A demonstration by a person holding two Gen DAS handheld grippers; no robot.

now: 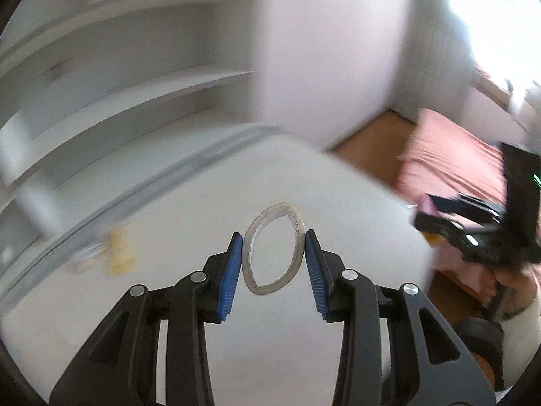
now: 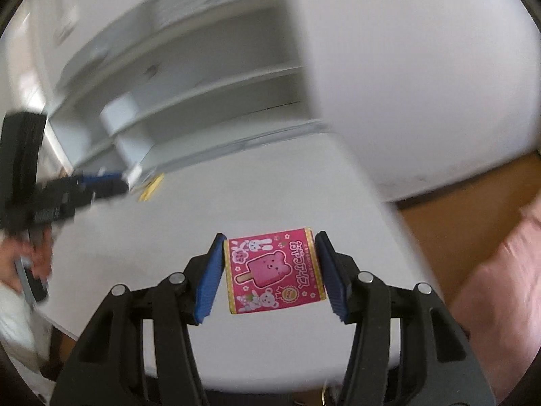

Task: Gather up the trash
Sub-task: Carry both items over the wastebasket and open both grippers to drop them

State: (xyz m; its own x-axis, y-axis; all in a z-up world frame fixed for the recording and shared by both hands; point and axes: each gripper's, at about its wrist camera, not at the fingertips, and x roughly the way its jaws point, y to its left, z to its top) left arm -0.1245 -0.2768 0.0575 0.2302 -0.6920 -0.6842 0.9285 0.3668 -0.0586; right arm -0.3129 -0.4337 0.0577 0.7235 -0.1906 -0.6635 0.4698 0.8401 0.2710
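My left gripper is shut on an empty tape ring, squeezed into an oval between the blue pads and held above the white table. My right gripper is shut on a pink ice-cream wrapper with a bear popsicle print, also held above the table. Each gripper shows blurred in the other's view: the right one at the right edge of the left wrist view, the left one at the left edge of the right wrist view. A yellow scrap lies on the table at the left; it also shows in the right wrist view.
White shelves stand behind the table. A white wall or cabinet rises at the back. A wooden floor and a pink cloth lie right of the table. Both views are motion-blurred.
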